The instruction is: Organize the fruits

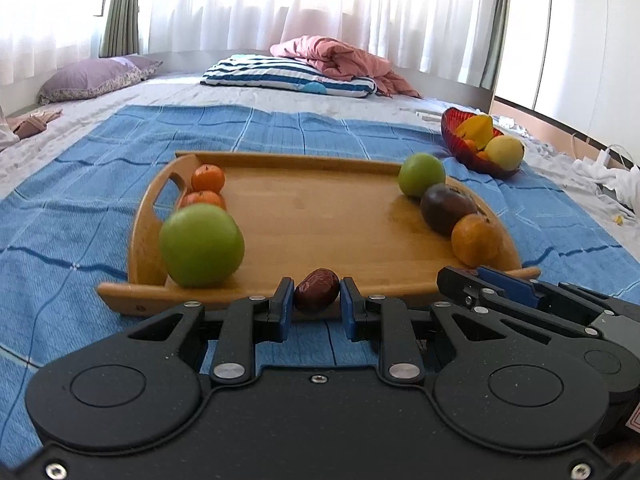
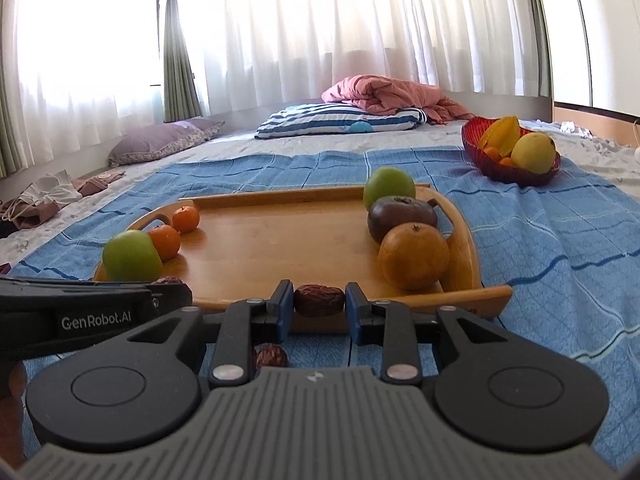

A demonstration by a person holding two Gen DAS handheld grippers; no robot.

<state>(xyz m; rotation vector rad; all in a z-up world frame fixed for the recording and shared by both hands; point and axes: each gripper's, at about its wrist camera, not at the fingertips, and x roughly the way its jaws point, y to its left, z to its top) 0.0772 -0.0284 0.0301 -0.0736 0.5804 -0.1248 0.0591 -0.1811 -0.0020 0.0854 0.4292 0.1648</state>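
Bed with blue checked blanket (image 1: 100,184), sheer curtains (image 2: 320,28) behind, purple pillow (image 1: 92,76) far left, striped pillow (image 1: 288,74) centre. Wooden tray (image 1: 320,216): left side green apple (image 1: 202,245) plus two tangerines (image 1: 208,178), right side green apple, dark fruit, orange (image 1: 476,239). Red bowl (image 2: 516,170) far right holds yellow fruit. Left tongs (image 1: 317,298) clamped on a date (image 1: 317,290) at tray's near edge; right tongs (image 2: 319,303) clamped on another date (image 2: 319,300).

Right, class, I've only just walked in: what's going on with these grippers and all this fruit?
A person is sorting fruit on a bed. Each hand-held gripper is shut on a red date at the near edge of the wooden tray: left gripper, right gripper. Green apples, oranges and a dark fruit line the tray's sides.
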